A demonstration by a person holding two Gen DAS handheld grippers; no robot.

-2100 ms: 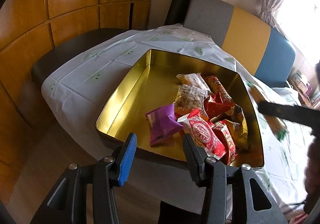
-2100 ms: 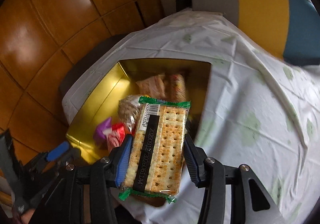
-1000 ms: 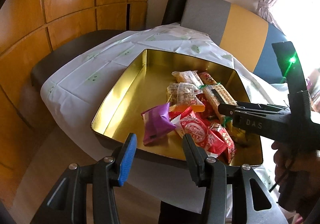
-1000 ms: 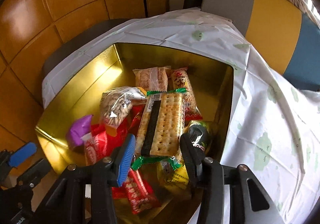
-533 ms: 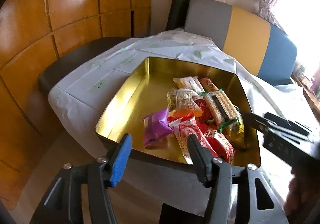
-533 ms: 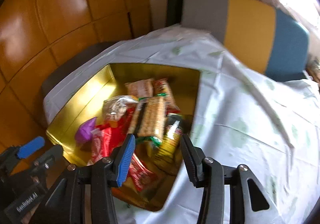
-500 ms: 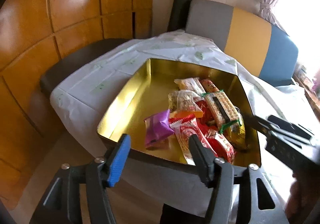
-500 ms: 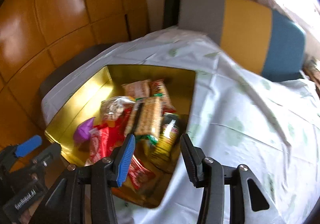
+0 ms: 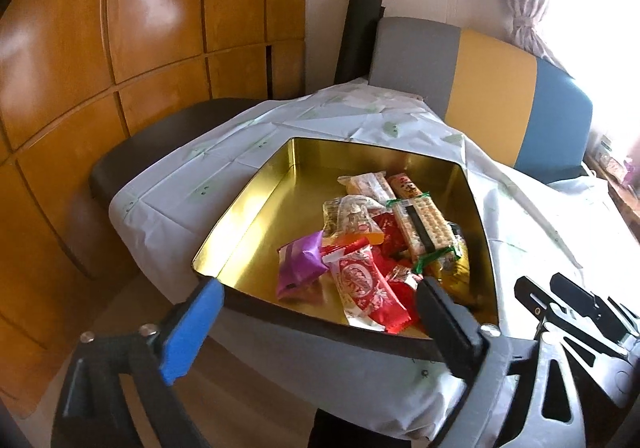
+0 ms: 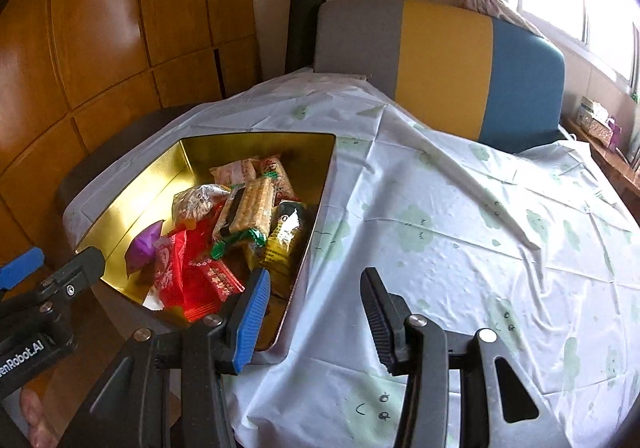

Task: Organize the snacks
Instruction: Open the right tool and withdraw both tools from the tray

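Both grippers have pulled back from the shiny gold metal tin (image 9: 256, 204); the left gripper (image 9: 316, 324) is opening wide with nothing between its jaws. Right gripper (image 10: 314, 312) hangs half apart, empty, over the white cloud-print tabletop (image 10: 460, 232). Long cracker pack (image 9: 424, 224) lies in the tin on the other snacks.

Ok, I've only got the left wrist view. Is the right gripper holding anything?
Observer: No. The right gripper is open, with nothing between its fingers.
Operator: What's it pointing at?
Observer: The tablecloth, just outside the right wall of the tin.
Operator: Any snacks lying on that side of the cloth?
Observer: None that the right wrist view shows.
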